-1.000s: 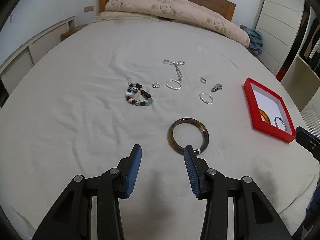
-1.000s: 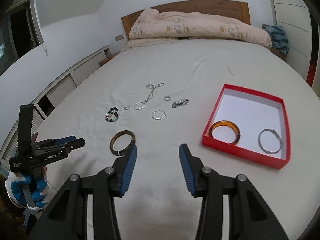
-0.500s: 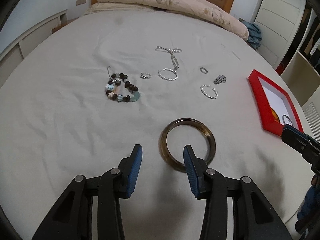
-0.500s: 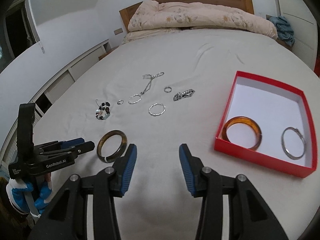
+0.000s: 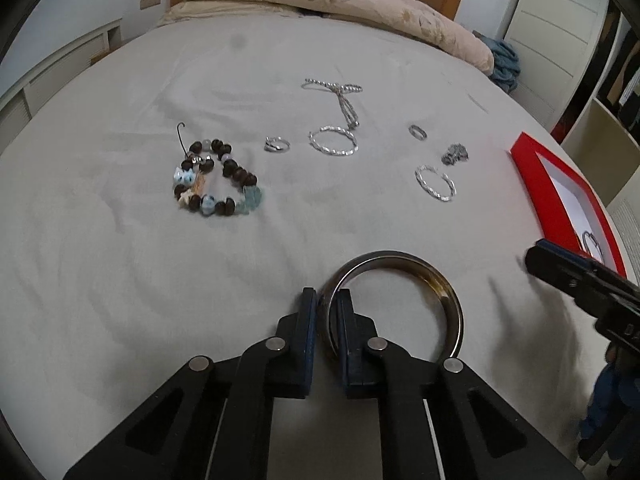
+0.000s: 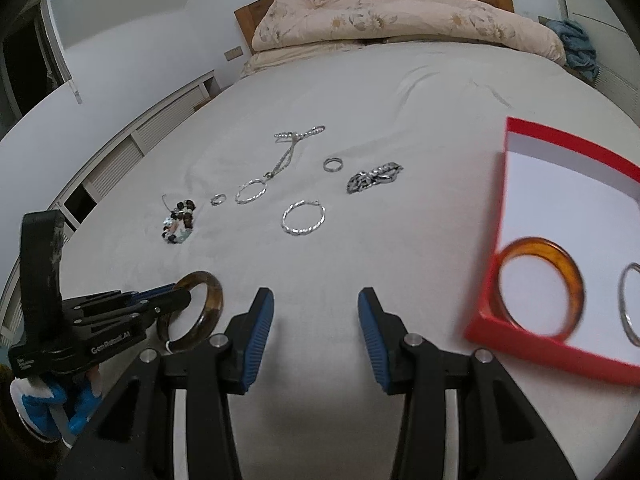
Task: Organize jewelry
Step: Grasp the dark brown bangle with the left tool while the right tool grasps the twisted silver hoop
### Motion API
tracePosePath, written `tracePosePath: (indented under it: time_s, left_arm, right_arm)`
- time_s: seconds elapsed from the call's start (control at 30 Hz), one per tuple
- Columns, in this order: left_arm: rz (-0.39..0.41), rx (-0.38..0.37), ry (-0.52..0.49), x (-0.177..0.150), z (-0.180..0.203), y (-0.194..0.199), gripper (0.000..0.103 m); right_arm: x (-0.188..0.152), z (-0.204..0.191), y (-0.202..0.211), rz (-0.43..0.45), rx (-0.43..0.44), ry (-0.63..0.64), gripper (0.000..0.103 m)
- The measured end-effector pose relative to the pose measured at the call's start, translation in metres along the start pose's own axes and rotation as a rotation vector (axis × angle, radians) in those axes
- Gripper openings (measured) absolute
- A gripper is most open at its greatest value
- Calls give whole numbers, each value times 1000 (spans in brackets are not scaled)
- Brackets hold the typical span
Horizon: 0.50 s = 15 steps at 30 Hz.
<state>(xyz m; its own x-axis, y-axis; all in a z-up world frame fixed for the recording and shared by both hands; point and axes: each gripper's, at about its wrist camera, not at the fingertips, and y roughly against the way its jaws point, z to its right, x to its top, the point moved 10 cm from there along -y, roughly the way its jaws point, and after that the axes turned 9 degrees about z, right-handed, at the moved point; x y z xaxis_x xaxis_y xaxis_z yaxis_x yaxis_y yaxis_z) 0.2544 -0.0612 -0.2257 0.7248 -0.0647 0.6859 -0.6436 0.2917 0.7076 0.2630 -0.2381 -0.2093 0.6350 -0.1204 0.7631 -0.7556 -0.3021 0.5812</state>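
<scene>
Right gripper hangs wide open over the bed, left gripper pinching the brown bangle, amber bangle sitting in the red box.

Left claw pinched nearly closed (on a bangle rim), right claw spread wide
</scene>
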Motion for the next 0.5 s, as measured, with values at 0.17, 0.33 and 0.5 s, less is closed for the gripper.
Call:
tracePosePath:
  time_s: [0.17, 0.33, 0.5]
  left_arm:
    - [36, -8, 34, 9, -3, -2, 9]
    - [67, -24, 74, 17, -9, -1, 9]
    - [93, -43, 127, 23, -16, 1, 9]
  right_arm:
    - [7, -2, -27, 0, 10, 12, 42]
    - [18, -3, -53, 1, 10, 31, 43]
    - [26, -7, -72, -13, 0, 64, 43]
